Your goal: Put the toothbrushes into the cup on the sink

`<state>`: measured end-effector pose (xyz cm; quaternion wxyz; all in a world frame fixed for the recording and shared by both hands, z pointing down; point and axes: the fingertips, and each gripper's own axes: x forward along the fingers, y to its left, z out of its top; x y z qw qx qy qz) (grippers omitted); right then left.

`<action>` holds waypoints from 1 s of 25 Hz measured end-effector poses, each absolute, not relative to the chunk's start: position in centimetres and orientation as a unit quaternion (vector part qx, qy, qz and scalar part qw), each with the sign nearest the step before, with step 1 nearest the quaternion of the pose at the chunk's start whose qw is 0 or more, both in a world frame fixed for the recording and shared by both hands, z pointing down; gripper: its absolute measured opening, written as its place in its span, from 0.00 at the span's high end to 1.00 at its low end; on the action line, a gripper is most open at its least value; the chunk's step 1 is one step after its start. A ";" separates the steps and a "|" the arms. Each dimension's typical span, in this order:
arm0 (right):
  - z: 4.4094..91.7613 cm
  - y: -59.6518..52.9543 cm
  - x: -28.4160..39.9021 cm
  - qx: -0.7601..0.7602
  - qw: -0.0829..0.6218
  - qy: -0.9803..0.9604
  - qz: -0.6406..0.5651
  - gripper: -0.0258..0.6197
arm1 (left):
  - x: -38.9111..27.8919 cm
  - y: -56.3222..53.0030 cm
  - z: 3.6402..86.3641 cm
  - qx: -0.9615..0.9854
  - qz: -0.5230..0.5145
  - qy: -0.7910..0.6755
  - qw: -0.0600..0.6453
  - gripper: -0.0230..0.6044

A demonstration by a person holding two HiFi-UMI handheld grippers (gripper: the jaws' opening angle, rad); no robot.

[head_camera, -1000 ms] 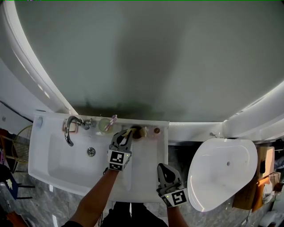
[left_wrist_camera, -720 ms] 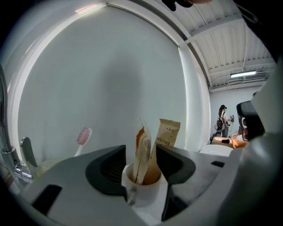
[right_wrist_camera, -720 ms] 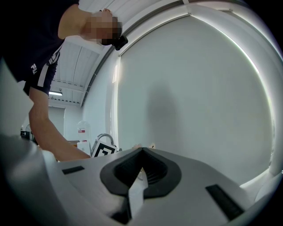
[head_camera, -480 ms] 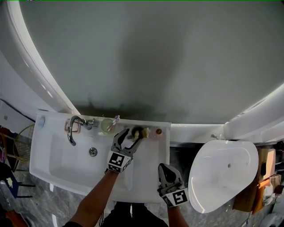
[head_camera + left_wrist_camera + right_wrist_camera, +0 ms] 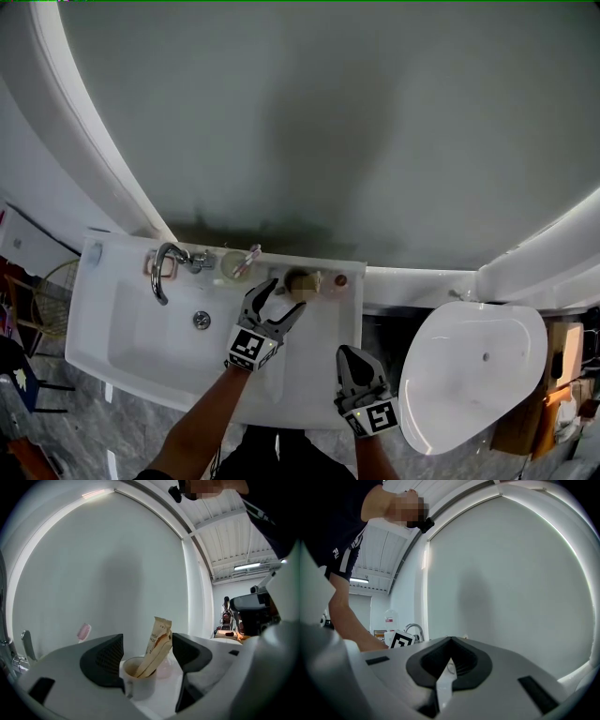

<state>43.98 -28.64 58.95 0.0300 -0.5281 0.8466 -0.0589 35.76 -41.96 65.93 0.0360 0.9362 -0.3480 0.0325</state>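
Note:
On the white sink (image 5: 305,380), a beige cup (image 5: 297,283) stands on the back ledge with a paper-wrapped toothbrush (image 5: 158,641) leaning upright in it. My left gripper (image 5: 281,298) is just in front of that cup (image 5: 138,682), its jaws opening. The pads touch neither the cup nor the wrapper, and it holds nothing. Further left, a second cup (image 5: 233,267) holds a pink toothbrush (image 5: 249,257), whose head (image 5: 84,632) also shows in the left gripper view. My right gripper (image 5: 348,358) hangs shut and empty at the sink's front right edge.
A chrome faucet (image 5: 166,262) curves over the basin, with the drain (image 5: 202,320) below it. A small pink round object (image 5: 340,279) sits on the ledge to the right of the beige cup. A white toilet (image 5: 478,370) stands to the right of the sink.
My left gripper has let go of the wrapped toothbrush, which now stands in the beige cup. Its jaws have spread wide and it has drawn back a little. The right gripper has stayed put.

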 end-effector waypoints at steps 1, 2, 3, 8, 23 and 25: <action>58.8 -28.6 43.9 -0.527 0.031 0.847 -0.059 0.92 | 35.7 -41.7 65.5 0.937 0.029 -0.348 0.035 0.48; 58.8 -28.6 43.9 -0.527 0.032 0.847 -0.058 0.92 | 35.5 -41.6 65.1 0.936 0.025 -0.349 0.035 0.48; 58.6 -28.6 43.9 -0.527 0.032 0.848 -0.057 0.92 | 35.3 -41.5 64.6 0.935 0.019 -0.353 0.036 0.48; 57.4 -28.6 43.4 -0.525 0.041 0.849 -0.051 0.92 | 34.2 -40.8 61.7 0.929 -0.007 -0.369 0.029 0.48; 54.0 -27.6 42.8 -0.520 0.025 0.854 -0.020 0.92 | 28.3 -35.2 54.7 0.903 -0.037 -0.428 -0.005 0.48; 53.7 -27.4 42.8 -0.520 0.025 0.853 -0.020 0.92 | 27.5 -34.5 53.8 0.899 -0.044 -0.436 -0.010 0.48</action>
